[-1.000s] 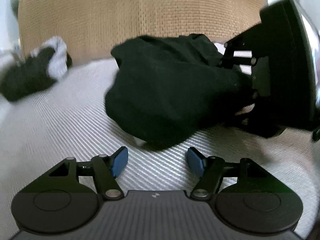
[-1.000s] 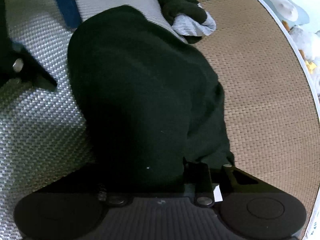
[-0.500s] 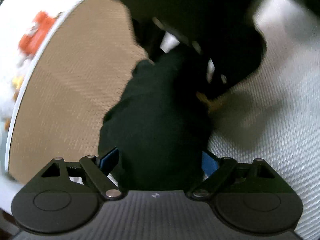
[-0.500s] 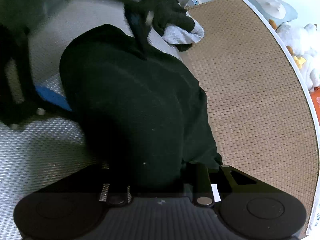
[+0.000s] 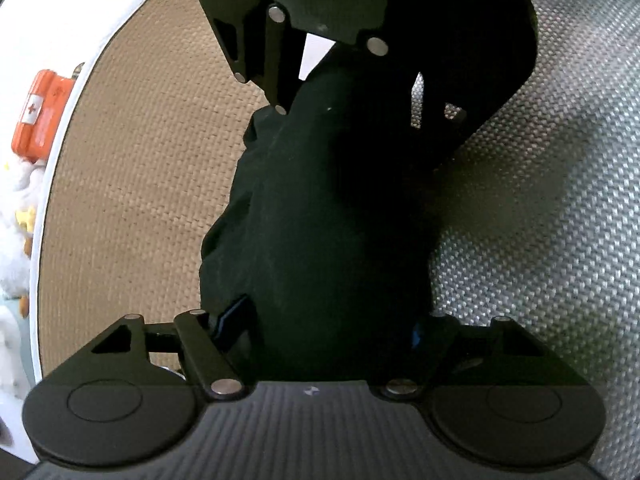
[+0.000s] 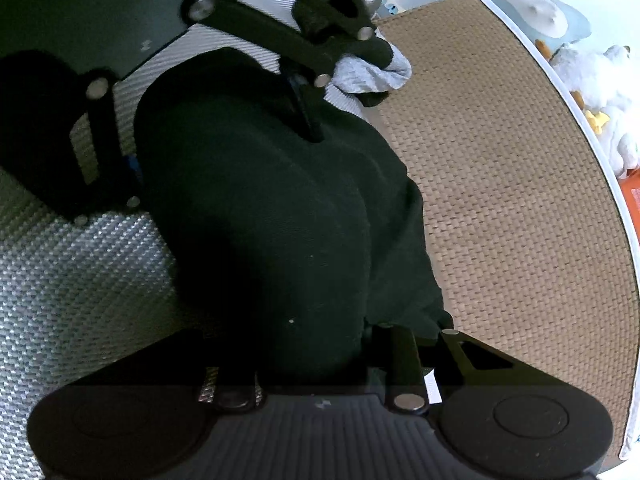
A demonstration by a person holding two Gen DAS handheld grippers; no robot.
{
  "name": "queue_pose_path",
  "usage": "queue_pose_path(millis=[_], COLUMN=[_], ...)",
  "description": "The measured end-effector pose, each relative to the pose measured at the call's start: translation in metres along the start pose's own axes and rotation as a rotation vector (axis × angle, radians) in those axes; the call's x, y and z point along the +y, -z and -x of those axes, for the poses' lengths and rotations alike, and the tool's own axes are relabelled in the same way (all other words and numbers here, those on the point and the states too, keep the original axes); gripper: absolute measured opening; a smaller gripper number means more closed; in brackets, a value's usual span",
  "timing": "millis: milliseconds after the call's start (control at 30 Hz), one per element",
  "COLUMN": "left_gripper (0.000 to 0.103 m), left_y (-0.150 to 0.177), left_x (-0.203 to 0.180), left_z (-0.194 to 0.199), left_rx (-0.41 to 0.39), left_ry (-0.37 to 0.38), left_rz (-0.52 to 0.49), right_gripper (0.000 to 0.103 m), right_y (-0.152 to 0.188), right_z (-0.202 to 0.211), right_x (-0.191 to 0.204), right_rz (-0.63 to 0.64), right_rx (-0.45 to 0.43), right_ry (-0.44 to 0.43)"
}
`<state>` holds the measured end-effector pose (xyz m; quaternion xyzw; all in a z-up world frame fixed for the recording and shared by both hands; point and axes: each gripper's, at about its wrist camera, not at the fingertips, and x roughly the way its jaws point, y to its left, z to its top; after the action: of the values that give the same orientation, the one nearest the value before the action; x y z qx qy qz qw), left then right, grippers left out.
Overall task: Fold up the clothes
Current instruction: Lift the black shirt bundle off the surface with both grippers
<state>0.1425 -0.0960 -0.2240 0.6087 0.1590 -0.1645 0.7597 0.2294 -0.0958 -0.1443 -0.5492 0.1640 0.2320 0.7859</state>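
Observation:
A black garment, bunched into a thick roll, lies across the seam between a tan mat and a grey mat. My left gripper straddles its near end. The jaws are closing and a blue pad presses into the cloth. The other pad is mostly buried. In the right wrist view the same garment runs from my right gripper, shut on its near end with fingers hidden in cloth, to the left gripper at the far end. The right gripper faces me in the left wrist view.
A tan woven mat meets a grey woven mat. A grey and black bundle of cloth lies beyond the garment. Past the white table rim sit white plush toys and an orange first-aid box.
My left gripper rolled over and swung to the garment's far end, and its jaws went from empty to around the cloth. The right gripper kept its hold.

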Motion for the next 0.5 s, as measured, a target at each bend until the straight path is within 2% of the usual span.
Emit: queue_pose_path(millis=[133, 200, 267, 333, 500], left_gripper=[0.075, 0.073, 0.068, 0.065, 0.062], left_y=[-0.004, -0.003, -0.002, -0.002, -0.002], left_x=[-0.005, -0.004, -0.005, -0.007, -0.008], left_z=[-0.004, -0.003, -0.001, 0.002, 0.003], left_rx=[-0.002, -0.002, -0.003, -0.005, -0.002], left_ry=[0.018, 0.025, 0.033, 0.039, 0.043], left_rz=[-0.026, -0.034, -0.039, -0.046, -0.046], right_gripper=[0.036, 0.041, 0.051, 0.054, 0.052], right_y=[0.003, 0.005, 0.008, 0.012, 0.014], right_z=[-0.001, -0.002, -0.002, -0.006, -0.02], right_x=[0.005, 0.01, 0.015, 0.015, 0.009], right_rz=[0.032, 0.06, 0.08, 0.059, 0.016], right_rx=[0.0, 0.004, 0.003, 0.019, 0.056], right_ry=[0.026, 0.044, 0.069, 0.079, 0.086])
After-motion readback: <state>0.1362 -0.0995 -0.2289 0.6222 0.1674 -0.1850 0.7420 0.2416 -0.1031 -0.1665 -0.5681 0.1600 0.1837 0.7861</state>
